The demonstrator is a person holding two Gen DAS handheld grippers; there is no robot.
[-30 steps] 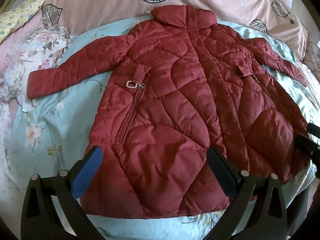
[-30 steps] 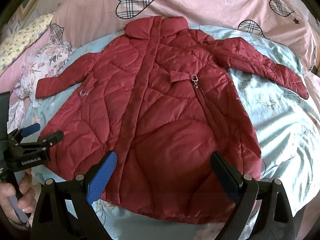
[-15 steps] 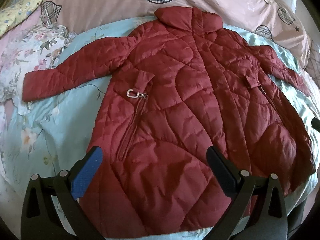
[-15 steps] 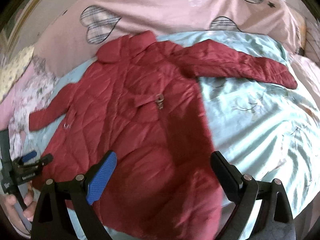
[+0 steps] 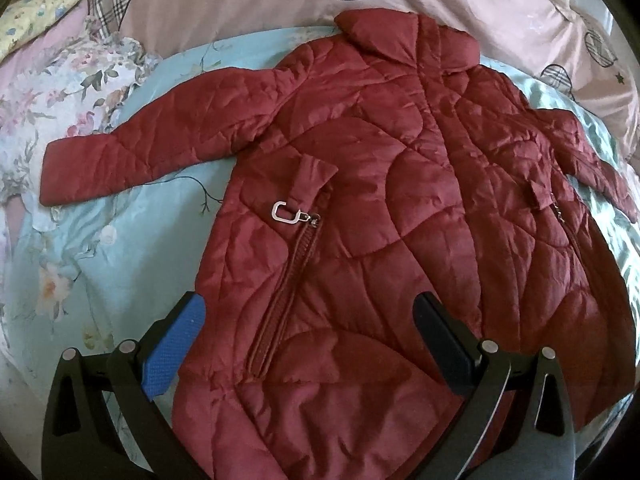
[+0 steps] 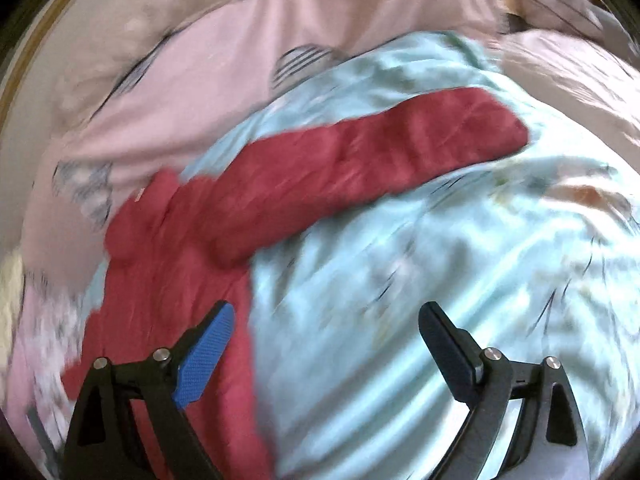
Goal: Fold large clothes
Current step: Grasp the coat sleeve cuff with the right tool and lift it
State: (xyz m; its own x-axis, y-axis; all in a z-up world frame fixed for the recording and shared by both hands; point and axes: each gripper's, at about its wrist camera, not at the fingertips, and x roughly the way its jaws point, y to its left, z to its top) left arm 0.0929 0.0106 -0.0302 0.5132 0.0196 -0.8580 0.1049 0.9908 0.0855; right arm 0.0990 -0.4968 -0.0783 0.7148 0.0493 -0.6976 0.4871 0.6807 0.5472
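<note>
On the bed, a light blue floral sheet [image 5: 120, 264] carries the dark red quilted coat [image 5: 400, 220], spread flat with sleeves out and collar at the far side. The left gripper [image 5: 310, 320] hovers over its near hem, jaws wide apart, empty. The right gripper [image 6: 326, 326], blurred, gapes above sheet beside the right sleeve [image 6: 380, 160].

Both tools are held out low, fingers pointing forward. The left gripper [image 5: 308, 340] has its jaws spread wide, holding nothing. The right gripper [image 6: 326, 338] gapes equally wide, its view blurred.
</note>
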